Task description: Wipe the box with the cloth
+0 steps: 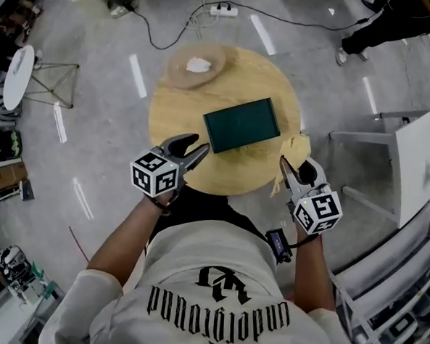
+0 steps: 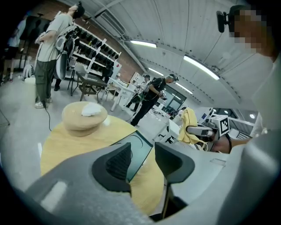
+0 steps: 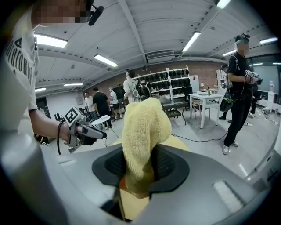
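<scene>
A dark green box [image 1: 241, 124] lies flat on the round wooden table [image 1: 167, 117], just ahead of both grippers. My left gripper [image 1: 195, 149] hovers at the table's near edge, left of the box's near corner, jaws open and empty. In the left gripper view the box [image 2: 138, 151] shows through the gap between the pads [image 2: 117, 162]. My right gripper [image 1: 293, 165] is at the table's near right edge, shut on a yellow cloth [image 1: 296, 149]. In the right gripper view the cloth [image 3: 145, 132] stands up bunched between the jaws.
A wooden bowl [image 1: 196, 66] holding something white sits at the table's far left. A white table [image 1: 419, 155] stands to the right, a small round white table [image 1: 19, 76] to the left. A cable and power strip [image 1: 223, 10] lie on the floor. Several people stand in the background.
</scene>
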`<action>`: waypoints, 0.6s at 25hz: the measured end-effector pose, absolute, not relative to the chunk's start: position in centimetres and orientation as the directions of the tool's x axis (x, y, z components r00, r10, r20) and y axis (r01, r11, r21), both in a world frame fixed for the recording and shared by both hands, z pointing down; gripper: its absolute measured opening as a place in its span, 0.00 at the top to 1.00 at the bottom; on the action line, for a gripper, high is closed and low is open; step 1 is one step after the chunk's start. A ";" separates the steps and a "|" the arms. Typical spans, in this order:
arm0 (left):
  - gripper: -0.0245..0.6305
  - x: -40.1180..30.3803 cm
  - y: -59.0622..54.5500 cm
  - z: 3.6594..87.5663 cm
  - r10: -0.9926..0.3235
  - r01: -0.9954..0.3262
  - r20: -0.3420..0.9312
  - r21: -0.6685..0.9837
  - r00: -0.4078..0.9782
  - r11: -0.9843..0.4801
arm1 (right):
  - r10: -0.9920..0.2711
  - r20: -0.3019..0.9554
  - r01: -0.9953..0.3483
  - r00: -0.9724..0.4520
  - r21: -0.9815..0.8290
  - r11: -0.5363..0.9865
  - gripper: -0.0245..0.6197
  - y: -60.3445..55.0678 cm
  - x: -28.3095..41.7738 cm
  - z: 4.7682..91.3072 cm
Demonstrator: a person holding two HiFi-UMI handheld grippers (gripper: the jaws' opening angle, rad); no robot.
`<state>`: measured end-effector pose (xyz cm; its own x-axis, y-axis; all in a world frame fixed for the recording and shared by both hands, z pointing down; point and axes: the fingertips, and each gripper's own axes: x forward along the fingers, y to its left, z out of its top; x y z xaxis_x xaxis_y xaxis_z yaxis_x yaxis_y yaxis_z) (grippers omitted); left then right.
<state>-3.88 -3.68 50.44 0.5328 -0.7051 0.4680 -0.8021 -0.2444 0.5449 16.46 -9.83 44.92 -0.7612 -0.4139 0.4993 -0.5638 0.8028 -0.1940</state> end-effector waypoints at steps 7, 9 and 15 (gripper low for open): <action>0.64 -5.1 -5.5 58.1 -0.654 -0.790 0.538 0.593 0.532 -0.156 | -0.374 0.613 -0.580 -0.696 -0.173 0.796 0.77 -13.4 15.3 52.0; 0.63 -5.5 -6.1 60.0 -0.643 -0.783 0.552 0.610 0.531 -0.124 | -0.357 0.641 -0.571 -0.680 -0.157 0.806 0.77 -14.3 14.8 54.1; 0.62 -6.5 -6.7 64.9 -0.617 -0.761 0.587 0.649 0.524 -0.029 | -0.293 0.724 -0.551 -0.624 -0.141 0.823 0.76 -15.0 13.6 60.3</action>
<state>-6.49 -6.70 64.87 0.5241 -0.6168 0.5872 -0.7606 -0.0288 0.6486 13.58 -15.04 60.32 -0.6238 -0.2934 0.7244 -0.5509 0.8226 -0.1412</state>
